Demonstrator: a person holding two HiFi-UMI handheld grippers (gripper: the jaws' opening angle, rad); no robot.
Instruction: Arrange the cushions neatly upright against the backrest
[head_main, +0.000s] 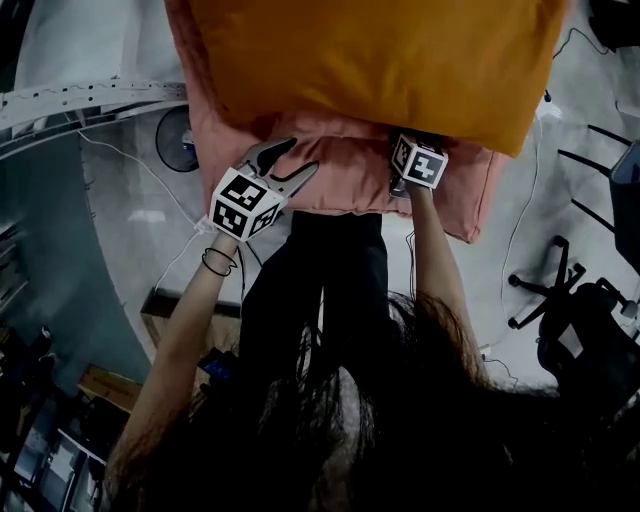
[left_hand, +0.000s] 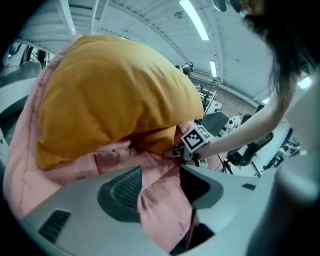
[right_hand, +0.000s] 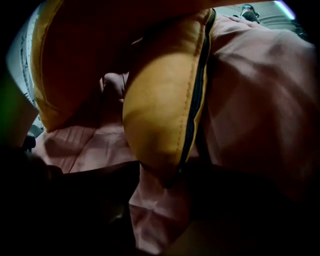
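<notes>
mustard-yellow fabric cushion (head_main: 380, 60) lay beyond the released right gripper (right_hand: 165, 200), atop the pink fabric cushion (head_main: 340, 178) whose near edge the left gripper (head_main: 298, 160) clenched.

Dim, fisheye-warped frames under ceiling strip lights (left_hand: 192, 20)

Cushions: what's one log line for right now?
left gripper: shut on pink cushion | right gripper: open, pink cushion fabric between jaws | orange cushion: on top of pink cushion
</notes>
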